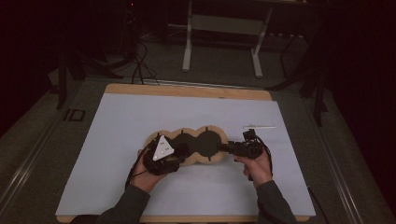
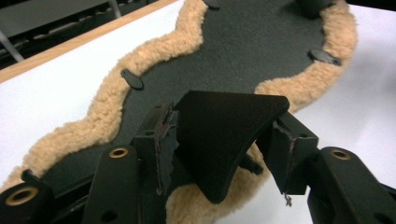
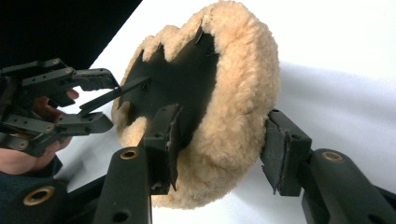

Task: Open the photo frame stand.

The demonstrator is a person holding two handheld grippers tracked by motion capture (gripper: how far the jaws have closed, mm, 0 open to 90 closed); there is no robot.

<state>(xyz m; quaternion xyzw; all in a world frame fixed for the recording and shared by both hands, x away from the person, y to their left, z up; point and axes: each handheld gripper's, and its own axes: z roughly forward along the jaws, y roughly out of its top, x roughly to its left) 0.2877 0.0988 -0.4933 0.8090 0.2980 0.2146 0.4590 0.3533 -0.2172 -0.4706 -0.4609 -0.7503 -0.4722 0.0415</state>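
Your fleece pad (image 1: 198,143) lies in the middle of the white sheet (image 1: 116,121) that covers the wooden table (image 1: 187,90). It is a long piece with a wavy outline, like three rounds joined in a row. The border is curly, tan wool, soft and thick; the inner face is flat, matte and dark, like felt or rubber, with small dark tabs near the edge.

Your left gripper (image 2: 224,154) is at the left end of the pad. A dark, stiff flap (image 2: 219,135) with a rounded corner stands up between its two black jaws. The jaws stand apart: the left pad is close against the flap's edge, the right pad is clear of it, so the flap is not squeezed.

Your right gripper (image 3: 224,149) is at the right end. The woolly rim sits between its jaws; the inner jaw lies against the dark face, while a gap shows between the outer jaw and the wool, so it is not clenched.

A thin white stick (image 1: 259,126) lies on the sheet just behind your right gripper.
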